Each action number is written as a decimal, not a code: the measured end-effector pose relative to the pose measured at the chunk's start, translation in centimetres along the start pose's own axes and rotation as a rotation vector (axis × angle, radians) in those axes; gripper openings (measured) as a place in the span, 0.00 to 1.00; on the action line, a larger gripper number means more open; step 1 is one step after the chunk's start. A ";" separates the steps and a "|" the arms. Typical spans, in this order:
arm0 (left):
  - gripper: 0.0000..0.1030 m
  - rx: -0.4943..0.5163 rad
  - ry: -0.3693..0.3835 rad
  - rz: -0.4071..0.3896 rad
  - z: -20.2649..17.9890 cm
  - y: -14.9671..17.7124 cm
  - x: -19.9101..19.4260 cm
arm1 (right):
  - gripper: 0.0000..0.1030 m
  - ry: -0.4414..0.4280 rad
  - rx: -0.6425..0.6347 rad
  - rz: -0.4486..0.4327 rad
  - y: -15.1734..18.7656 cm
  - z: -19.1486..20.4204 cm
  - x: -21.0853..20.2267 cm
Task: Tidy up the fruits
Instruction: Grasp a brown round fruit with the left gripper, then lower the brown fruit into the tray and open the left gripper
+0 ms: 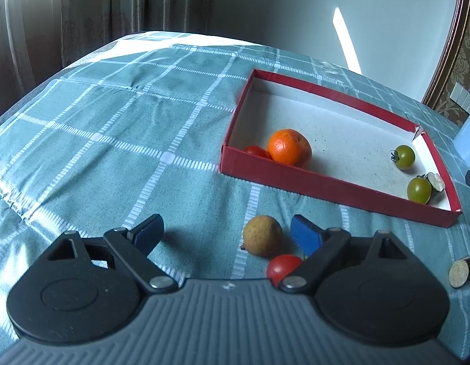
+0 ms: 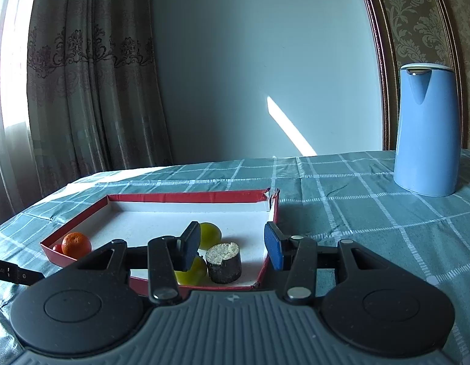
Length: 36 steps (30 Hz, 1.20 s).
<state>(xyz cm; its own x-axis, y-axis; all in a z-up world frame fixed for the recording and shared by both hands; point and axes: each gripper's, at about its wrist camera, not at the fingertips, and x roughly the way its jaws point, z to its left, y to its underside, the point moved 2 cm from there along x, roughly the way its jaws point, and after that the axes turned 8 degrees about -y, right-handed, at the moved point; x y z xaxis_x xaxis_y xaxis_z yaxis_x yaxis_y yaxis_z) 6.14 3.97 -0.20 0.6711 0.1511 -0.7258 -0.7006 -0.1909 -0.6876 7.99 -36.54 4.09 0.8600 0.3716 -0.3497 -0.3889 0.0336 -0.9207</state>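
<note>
A table covered in a teal checked tablecloth (image 1: pixel 113 115) carries everything. Near its far right edge, in the right wrist view, a light blue kettle (image 2: pixel 426 130) stands upright, well apart from the rest.

A shallow red cardboard box lid (image 1: pixel 326 187) with a white inside lies on the cloth. In its near left corner an orange mandarin (image 1: pixel 289 146) sits touching a red cherry tomato (image 1: pixel 257 151), which is tucked against the wall. Toward the right end of the lid are two green tomatoes: one (image 1: pixel 404 156) near the far right corner, another (image 1: pixel 420 190) near the near right corner, touching a dark-skinned eggplant slice (image 1: pixel 436 181) that lies against the right wall.

The left gripper (image 1: pixel 227 234) hovers low over the cloth just in front of the lid's near wall, its blue-padded fingers spread wide apart and holding nothing. Between them, closer to the right finger, sits a yellow-brown round fruit (image 1: pixel 261 235), and just beside it, nearer the camera, a second red cherry tomato (image 1: pixel 283 267), partly hidden by the gripper's linkage. A second eggplant slice (image 1: pixel 463 270) lies on the cloth further right, outside the lid.

The right gripper (image 2: pixel 232 243) is at the lid's right end, fingers apart; the eggplant slice stands between them without touching either pad, while the left finger overlaps the two green tomatoes.
</note>
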 end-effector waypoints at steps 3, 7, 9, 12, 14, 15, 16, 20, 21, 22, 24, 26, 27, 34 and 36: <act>0.74 -0.009 -0.013 0.007 -0.1 -0.1 0.2 | 0.44 0.000 0.000 -0.001 0.0 0.0 0.0; 0.65 0.006 -0.008 0.007 -0.6 -0.2 0.1 | 0.44 0.000 0.000 -0.001 0.0 0.0 -0.1; 0.63 0.013 -0.013 0.005 -0.9 -0.1 0.1 | 0.44 0.000 0.000 -0.004 -0.1 0.1 -0.1; 0.56 0.020 -0.012 -0.001 -1.4 0.1 0.1 | 0.44 -0.002 0.001 -0.007 -0.2 0.2 -0.2; 0.41 0.023 -0.005 -0.006 -1.7 0.1 0.0 | 0.44 -0.003 0.000 -0.006 -0.2 0.2 -0.2; 0.36 0.026 0.011 -0.004 -1.8 0.1 -0.1 | 0.44 -0.003 -0.002 -0.006 -0.2 0.3 -0.3; 0.28 0.030 0.024 -0.001 -2.0 0.2 -0.1 | 0.44 -0.004 -0.003 -0.008 -0.2 0.3 -0.3; 0.24 0.041 0.031 0.008 -2.4 0.2 -0.3 | 0.44 -0.006 -0.001 -0.013 -0.3 0.2 -0.4; 0.24 0.036 0.036 0.011 -2.4 0.1 -0.4 | 0.44 -0.007 0.001 -0.015 -0.3 0.2 -0.5; 0.24 0.027 0.046 0.012 -2.3 0.0 -0.6 | 0.44 -0.009 0.004 -0.018 -0.3 0.2 -0.5; 0.24 0.009 0.073 -0.020 -2.2 -0.5 -1.5 | 0.44 -0.011 0.008 -0.023 -0.4 0.2 -0.6; 0.24 0.013 0.088 -0.062 -2.5 -1.4 -2.5 | 0.44 -0.016 0.010 -0.024 -0.4 0.3 -0.7; 0.24 0.019 0.093 -0.087 -2.8 -1.9 -3.0 | 0.44 -0.016 0.008 -0.024 -0.4 0.3 -0.7; 0.24 0.086 0.142 -0.152 -6.2 -4.2 -2.5 | 0.44 -0.004 0.018 -0.013 -0.4 0.0 -0.4; 0.24 0.099 0.148 -0.141 -7.1 -4.4 -1.6 | 0.44 0.000 0.021 -0.008 -0.3 0.0 -0.3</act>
<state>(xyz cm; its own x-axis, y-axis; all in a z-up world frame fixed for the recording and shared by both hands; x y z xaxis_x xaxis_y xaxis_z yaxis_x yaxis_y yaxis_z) 9.80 -2.34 4.15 0.7870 0.0237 -0.6165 -0.6132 -0.0807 -0.7858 7.83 -36.72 4.50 0.8630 0.3716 -0.3423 -0.3888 0.0557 -0.9196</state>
